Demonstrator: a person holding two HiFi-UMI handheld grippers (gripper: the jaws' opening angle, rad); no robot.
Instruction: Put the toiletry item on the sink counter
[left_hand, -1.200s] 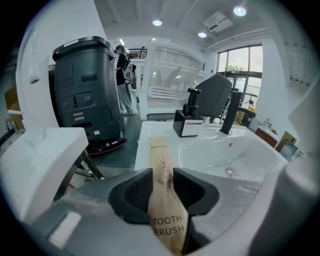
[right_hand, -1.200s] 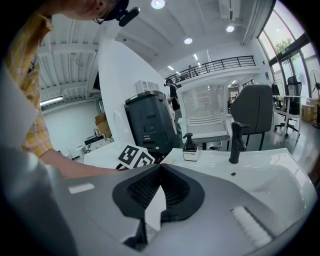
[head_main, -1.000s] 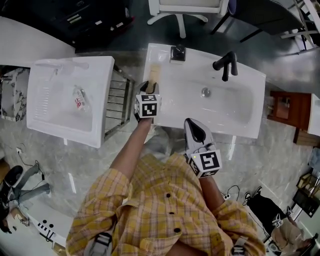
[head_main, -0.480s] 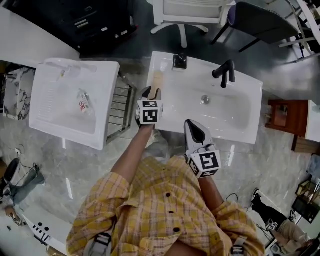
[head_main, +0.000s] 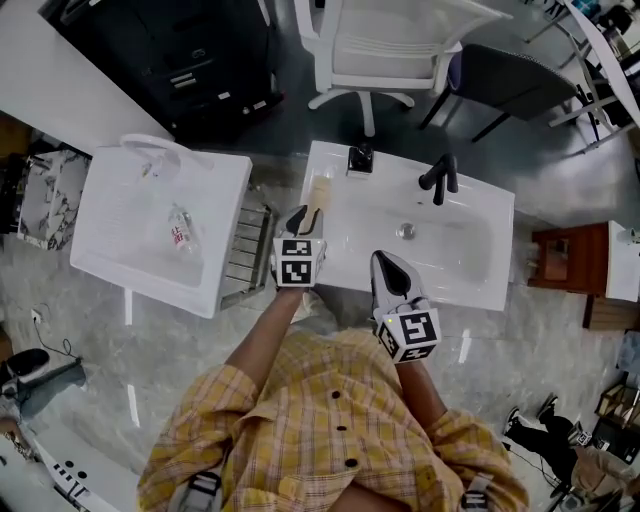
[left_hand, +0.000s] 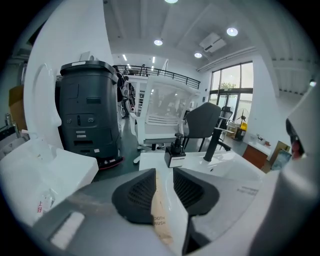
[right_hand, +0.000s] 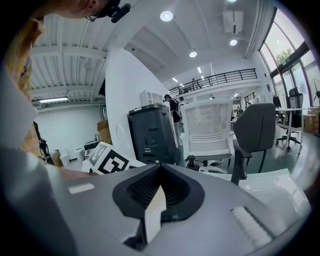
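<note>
Head view, toothbrush box (head_main: 318, 190): it lies flat on the left end of the sink's white surface (head_main: 395, 162), its long side running toward the back edge, left of the basin (head_main: 440, 235) and just short of the soap dispenser (head_main: 360, 158).
Left gripper view, same box (left_hand: 159, 210): I see it below me through the gap between my pads. Neither pad presses on it.
Left claw (head_main: 305, 215): my jaws are apart and have just been closing a little. The box shows in line between them but is not gripped. I hover over its near end.
Right claw (head_main: 386, 262): my jaws are together on a thin pale strip (right_hand: 154, 212). What it is I cannot tell. I hang over the front edge of the surface and touch nothing there.
Around: a black faucet (head_main: 440, 178) stands behind the basin, and a second sink (head_main: 160, 215) is well apart to the left.
Step in hand: as I judge it, the box is down and let go, so this is the release and pull-away.
Next move: it calls for drawing my left claw back and up, clear of the box, so that no pad catches its end and drags it off the edge or into the basin.
</note>
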